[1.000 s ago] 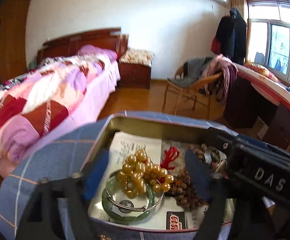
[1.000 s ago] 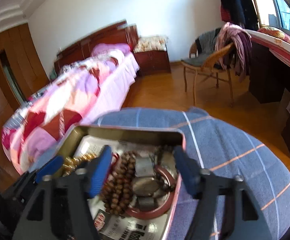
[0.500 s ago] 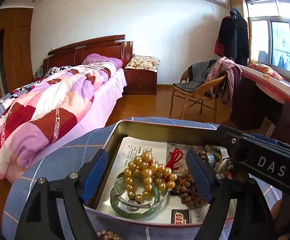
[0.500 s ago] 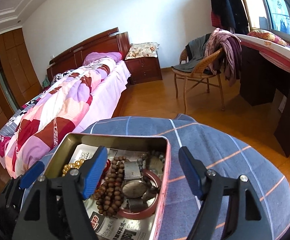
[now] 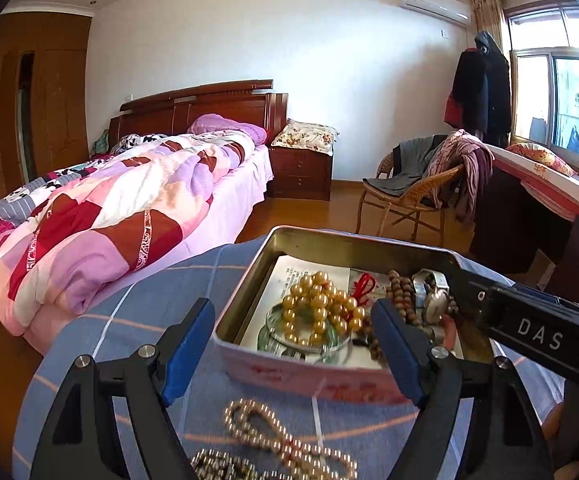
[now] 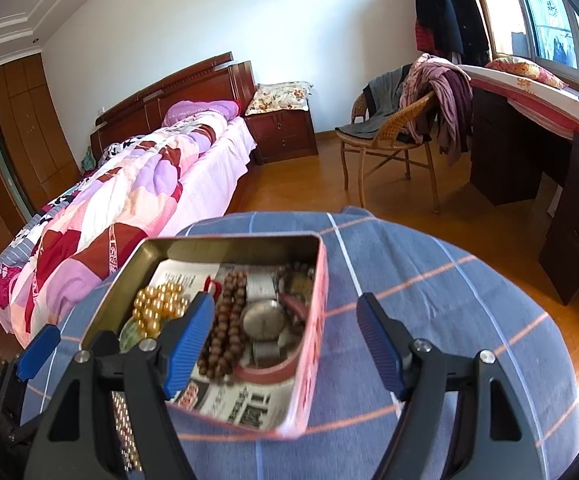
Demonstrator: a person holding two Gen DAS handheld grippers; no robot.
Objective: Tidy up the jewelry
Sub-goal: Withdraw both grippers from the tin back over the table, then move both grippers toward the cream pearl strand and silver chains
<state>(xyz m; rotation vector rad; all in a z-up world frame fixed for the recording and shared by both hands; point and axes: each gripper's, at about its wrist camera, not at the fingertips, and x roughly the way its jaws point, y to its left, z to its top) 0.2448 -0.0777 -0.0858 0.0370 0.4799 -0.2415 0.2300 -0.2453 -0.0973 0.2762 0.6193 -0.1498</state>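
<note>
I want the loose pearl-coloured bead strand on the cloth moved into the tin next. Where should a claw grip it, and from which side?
Probably from above, at the pearl-coloured bead strand's crossing point, where its loops narrow. It lies flat on the cloth before the tin, below the open left claw.

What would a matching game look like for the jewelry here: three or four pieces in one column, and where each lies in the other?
Things:
1. golden bead bracelet
2. wristwatch
3. pale bead necklace
4. brown wooden beads

Places:
A. on the blue cloth, outside the tin
B. in the tin, left part, over a green bangle
C. in the tin, right part
D. in the tin, middle, beside the watch

Pairs: 1-B, 2-C, 3-A, 4-D
</note>
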